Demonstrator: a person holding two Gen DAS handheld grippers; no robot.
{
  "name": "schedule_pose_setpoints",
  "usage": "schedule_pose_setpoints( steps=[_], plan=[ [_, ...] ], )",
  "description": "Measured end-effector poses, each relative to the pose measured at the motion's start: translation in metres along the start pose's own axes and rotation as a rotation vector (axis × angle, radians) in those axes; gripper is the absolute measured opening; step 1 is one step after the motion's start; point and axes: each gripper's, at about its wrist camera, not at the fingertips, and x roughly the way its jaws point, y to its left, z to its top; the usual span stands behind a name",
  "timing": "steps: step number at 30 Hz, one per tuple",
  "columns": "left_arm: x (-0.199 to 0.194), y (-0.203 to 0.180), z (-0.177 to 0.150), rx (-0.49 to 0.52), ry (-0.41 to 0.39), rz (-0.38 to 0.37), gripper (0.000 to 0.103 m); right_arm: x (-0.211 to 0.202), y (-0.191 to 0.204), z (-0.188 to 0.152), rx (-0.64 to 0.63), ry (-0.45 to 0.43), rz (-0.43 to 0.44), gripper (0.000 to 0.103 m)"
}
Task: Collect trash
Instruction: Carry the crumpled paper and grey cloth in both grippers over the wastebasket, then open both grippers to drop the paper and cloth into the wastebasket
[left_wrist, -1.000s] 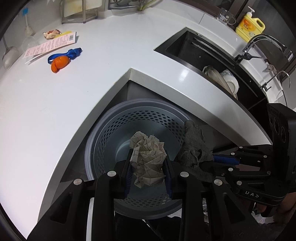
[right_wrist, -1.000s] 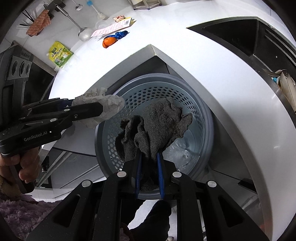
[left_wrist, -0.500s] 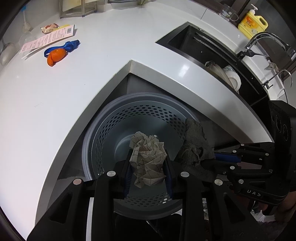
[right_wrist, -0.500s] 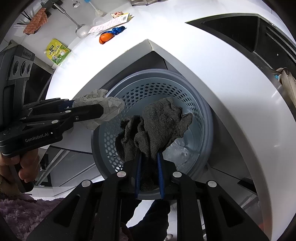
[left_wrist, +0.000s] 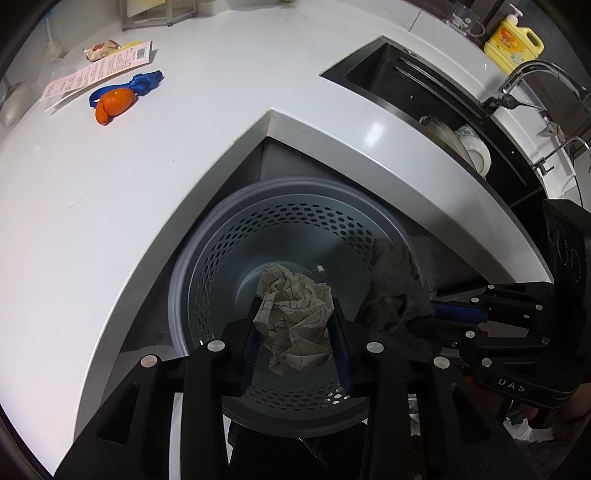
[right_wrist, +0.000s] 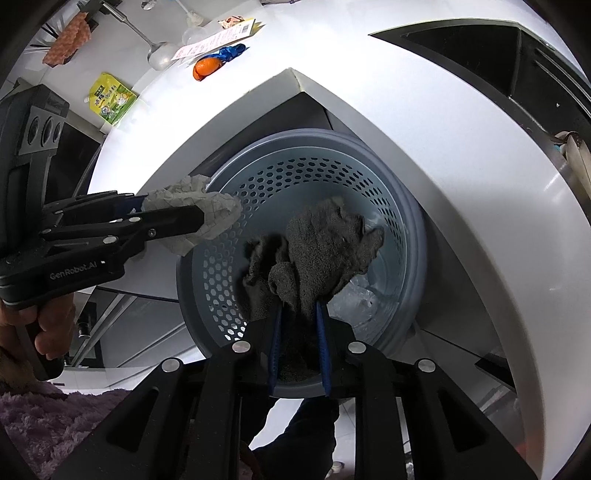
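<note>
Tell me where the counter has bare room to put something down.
The widest bare patch of the counter lies between the orange peel and the counter's inner corner above the bin. A second bare strip runs between that corner and the sink. The far left is crowded: receipt, wrapper, blue scrap.

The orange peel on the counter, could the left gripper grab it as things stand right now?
Probably not yet: the left gripper is shut on crumpled paper over the bin. The orange peel lies across open counter, so the path looks free once it lets go.
</note>
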Motion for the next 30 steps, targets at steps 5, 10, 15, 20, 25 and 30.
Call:
schedule_pose_setpoints(
  steps=[5, 10, 15, 20, 25, 30],
  plan=[
    [-0.004, 0.007, 0.003, -0.03, -0.016, -0.002, 0.056, -0.004, 0.005, 0.003, -0.025, -0.012, -0.011, 0.035],
    [-0.012, 0.01, 0.004, -0.037, -0.041, 0.006, 0.064, -0.006, 0.008, 0.003, -0.031, -0.022, -0.017, 0.052],
    [-0.025, 0.009, 0.003, -0.034, -0.083, 0.026, 0.08, -0.006, 0.011, 0.003, -0.031, -0.036, -0.02, 0.074],
    [-0.039, 0.013, 0.003, -0.03, -0.121, 0.037, 0.086, -0.012, 0.018, 0.003, -0.043, -0.066, -0.036, 0.09],
    [-0.05, 0.02, 0.005, -0.046, -0.142, 0.035, 0.086, -0.018, 0.023, 0.007, -0.05, -0.089, -0.045, 0.094],
    [-0.062, 0.028, 0.006, -0.065, -0.169, 0.011, 0.086, -0.023, 0.03, 0.013, -0.066, -0.105, -0.063, 0.094]
  ],
)
